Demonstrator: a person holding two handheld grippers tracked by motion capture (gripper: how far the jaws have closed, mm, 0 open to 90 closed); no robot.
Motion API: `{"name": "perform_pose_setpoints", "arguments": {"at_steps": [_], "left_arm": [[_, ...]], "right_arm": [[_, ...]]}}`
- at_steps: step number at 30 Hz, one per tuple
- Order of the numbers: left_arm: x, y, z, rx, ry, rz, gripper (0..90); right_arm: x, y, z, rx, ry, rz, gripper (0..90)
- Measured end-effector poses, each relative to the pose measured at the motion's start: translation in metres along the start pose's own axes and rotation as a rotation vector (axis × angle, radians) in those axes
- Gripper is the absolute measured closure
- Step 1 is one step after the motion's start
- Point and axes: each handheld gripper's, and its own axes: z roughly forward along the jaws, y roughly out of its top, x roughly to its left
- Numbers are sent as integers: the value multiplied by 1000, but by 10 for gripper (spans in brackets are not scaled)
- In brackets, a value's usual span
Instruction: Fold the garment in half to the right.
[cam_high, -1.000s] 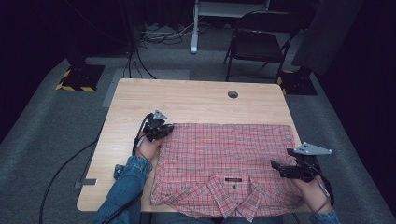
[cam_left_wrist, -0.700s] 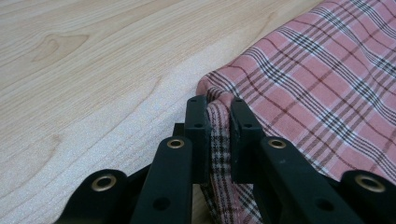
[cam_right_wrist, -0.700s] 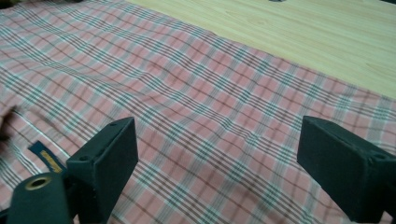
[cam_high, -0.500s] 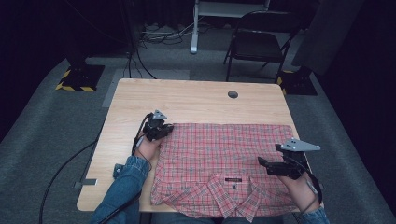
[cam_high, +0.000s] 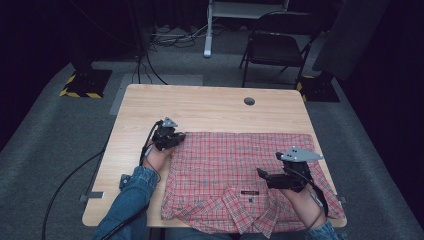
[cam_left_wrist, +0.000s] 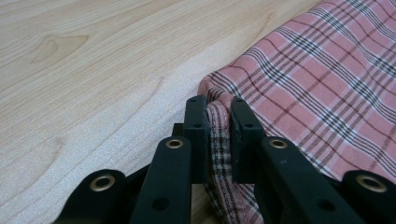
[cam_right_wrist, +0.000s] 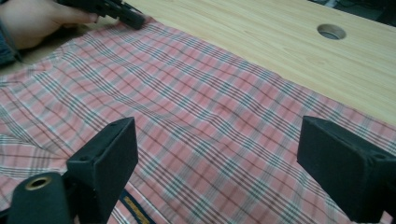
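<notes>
While shirt (cam_high: 235, 175) lies flat, centre frame:
Left gripper (cam_left_wrist: 218, 122): clamped on hem corner, likely anchoring it.
Right gripper (cam_right_wrist: 217, 161): jaws wide apart above cloth, probably readying a grab.

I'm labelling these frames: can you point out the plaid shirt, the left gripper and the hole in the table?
plaid shirt (cam_high: 220, 160): high view, flat middle of the fabric.
left gripper (cam_left_wrist: 219, 119): left gripper view, midway between its fingers, on the pinched hem.
hole in the table (cam_high: 249, 101): high view, its dark centre.
</notes>
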Motion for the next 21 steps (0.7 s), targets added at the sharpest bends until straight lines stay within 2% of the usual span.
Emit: {"name": "perform_pose_setpoints", "arguments": {"at_steps": [11, 21], "left_arm": [[1, 0, 0, -1, -4, 8, 797], [2, 0, 0, -1, -13, 13, 790]], "right_arm": [[27, 14, 14, -23, 42, -18, 128], [51, 29, 31, -21, 86, -41, 127]]}}
